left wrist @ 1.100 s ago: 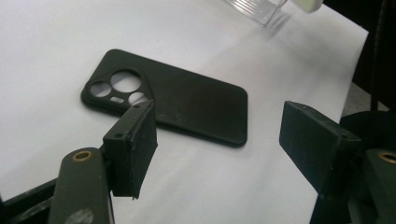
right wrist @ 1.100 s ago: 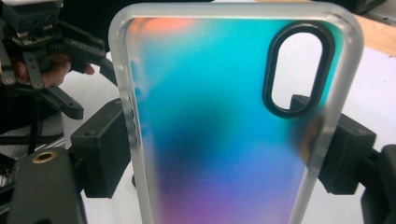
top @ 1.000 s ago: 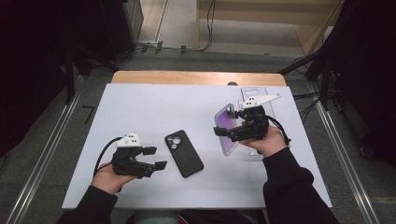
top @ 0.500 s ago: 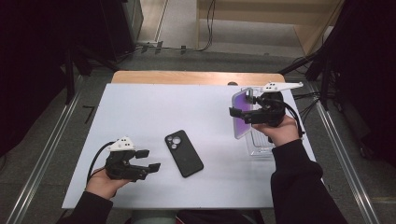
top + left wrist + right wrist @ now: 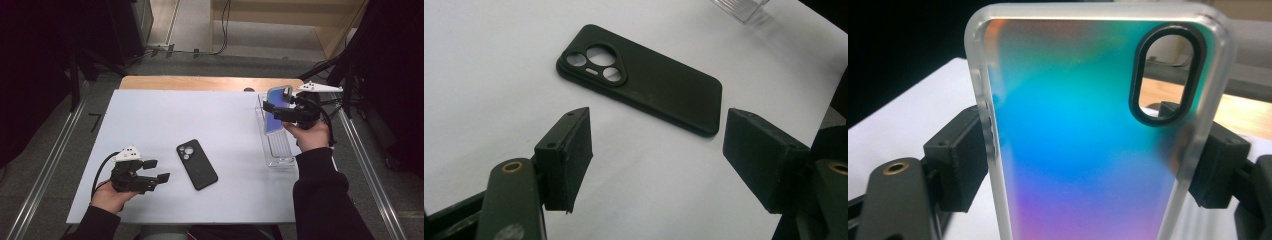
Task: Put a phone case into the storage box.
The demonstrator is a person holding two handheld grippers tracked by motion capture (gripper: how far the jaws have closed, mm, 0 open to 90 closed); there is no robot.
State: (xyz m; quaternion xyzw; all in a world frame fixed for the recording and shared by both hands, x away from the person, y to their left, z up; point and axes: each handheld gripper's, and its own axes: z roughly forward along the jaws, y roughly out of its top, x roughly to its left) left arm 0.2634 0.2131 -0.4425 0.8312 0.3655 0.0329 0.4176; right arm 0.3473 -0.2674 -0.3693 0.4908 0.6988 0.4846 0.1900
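Observation:
A black phone case (image 5: pixel 196 164) lies camera-holes up near the middle of the white table (image 5: pixel 175 115). My left gripper (image 5: pixel 156 170) rests just left of it, open, with nothing between its jaws. In the left gripper view the black phone case (image 5: pixel 639 80) lies beyond my open left gripper (image 5: pixel 656 160). My right gripper (image 5: pixel 274 111) is raised at the far right and shut on an iridescent blue-purple phone case (image 5: pixel 276 112) with a clear rim. In the right gripper view the pads (image 5: pixel 960 155) press both long edges of the iridescent case (image 5: pixel 1078 125), which stands upright.
A clear plastic tray (image 5: pixel 277 150) stands on the table's right side, below the held case; its corner (image 5: pixel 739 6) shows in the left gripper view. A wooden strip (image 5: pixel 210 82) runs along the far edge. Metal rails flank the table.
My right gripper has carried the iridescent case to the right and farther away, slightly higher, over the clear tray. The left gripper has hardly moved.

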